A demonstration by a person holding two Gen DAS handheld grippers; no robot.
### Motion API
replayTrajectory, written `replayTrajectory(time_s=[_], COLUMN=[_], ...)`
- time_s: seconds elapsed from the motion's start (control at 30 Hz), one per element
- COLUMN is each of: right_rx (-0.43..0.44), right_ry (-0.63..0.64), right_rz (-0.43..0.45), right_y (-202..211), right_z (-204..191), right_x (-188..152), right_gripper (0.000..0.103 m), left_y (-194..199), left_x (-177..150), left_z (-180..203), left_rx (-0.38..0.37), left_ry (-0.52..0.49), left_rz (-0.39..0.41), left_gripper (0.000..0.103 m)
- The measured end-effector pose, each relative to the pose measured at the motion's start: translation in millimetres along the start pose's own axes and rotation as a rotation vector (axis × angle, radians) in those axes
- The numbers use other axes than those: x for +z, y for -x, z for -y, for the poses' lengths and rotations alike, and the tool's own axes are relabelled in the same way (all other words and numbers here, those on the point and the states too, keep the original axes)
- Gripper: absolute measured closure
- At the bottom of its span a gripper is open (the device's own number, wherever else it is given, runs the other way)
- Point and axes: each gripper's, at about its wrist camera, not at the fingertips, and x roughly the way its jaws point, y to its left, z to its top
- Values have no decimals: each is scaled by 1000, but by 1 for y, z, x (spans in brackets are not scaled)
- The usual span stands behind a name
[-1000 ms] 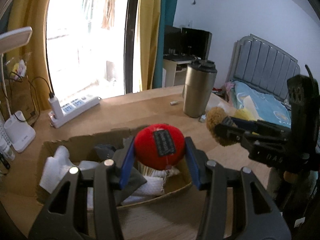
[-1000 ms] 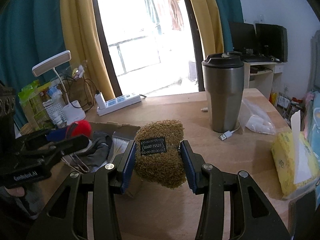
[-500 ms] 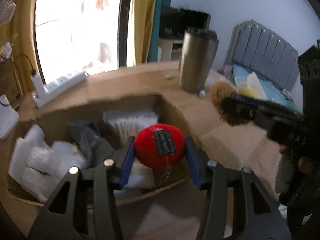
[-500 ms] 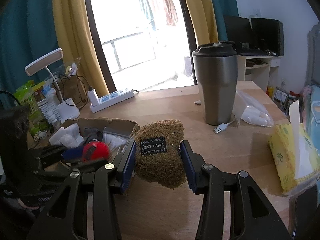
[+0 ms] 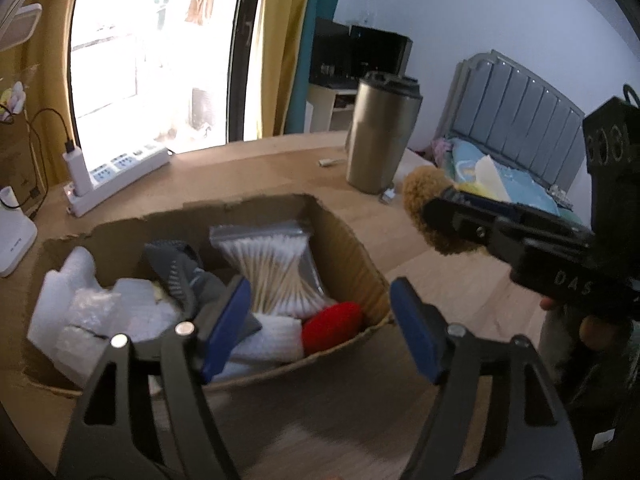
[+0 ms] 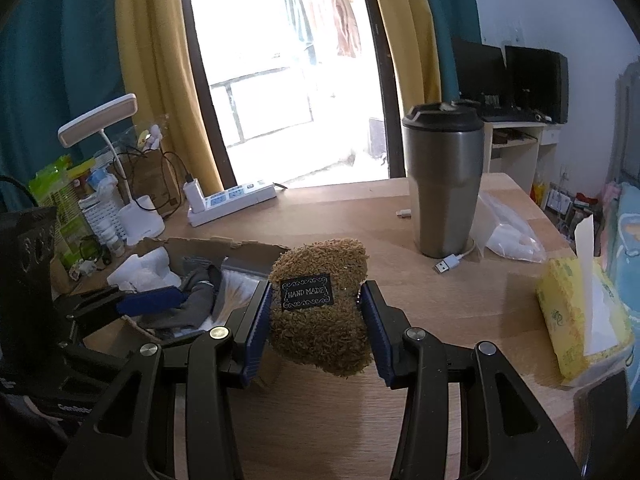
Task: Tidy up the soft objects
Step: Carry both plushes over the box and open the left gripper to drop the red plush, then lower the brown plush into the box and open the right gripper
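My left gripper [image 5: 320, 328] is open and empty above the near right corner of the cardboard box [image 5: 352, 240]. The red plush ball [image 5: 332, 326] lies inside the box at that corner, beside a white cloth [image 5: 268, 340]. The box also holds a bag of cotton swabs [image 5: 272, 268], a grey sock [image 5: 176, 272] and white foam pieces [image 5: 76, 292]. My right gripper [image 6: 316, 328] is shut on a brown plush with a "HAND MADE" label [image 6: 320, 300], held above the table just right of the box [image 6: 208, 244]. The plush also shows in the left wrist view [image 5: 424, 204].
A steel tumbler [image 6: 444, 184] stands on the wooden table [image 6: 320, 220] with a USB plug [image 6: 444, 266] and a plastic bag [image 6: 508, 232] beside it. A yellow tissue pack [image 6: 572, 308] lies at the right. A power strip [image 5: 116, 176] and lamp base [image 5: 12, 240] sit at the back left.
My left gripper opened and let go of the red ball, which dropped into the box's near right corner. My right gripper kept hold of the brown plush and shifted little.
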Motion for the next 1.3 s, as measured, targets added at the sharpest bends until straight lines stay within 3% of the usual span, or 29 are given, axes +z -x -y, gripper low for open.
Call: replayTrajectory(time_s=[0.33, 0.73, 1.3], right_rx=[3, 23, 70], right_ry=[56, 118, 193], right_rz=[0, -18, -71], right_y=[-1, -17, -52], right_z=[-37, -85, -138], right_x=[9, 20, 29], right_gripper=[56, 55, 55], left_y=[35, 70, 87], left_x=[-4, -9, -19], left_z=[-23, -68, -135], left_rx=[17, 105, 188], left_ry=[29, 72, 173], left_rz=[71, 142, 176], left_gripper=[29, 29, 29])
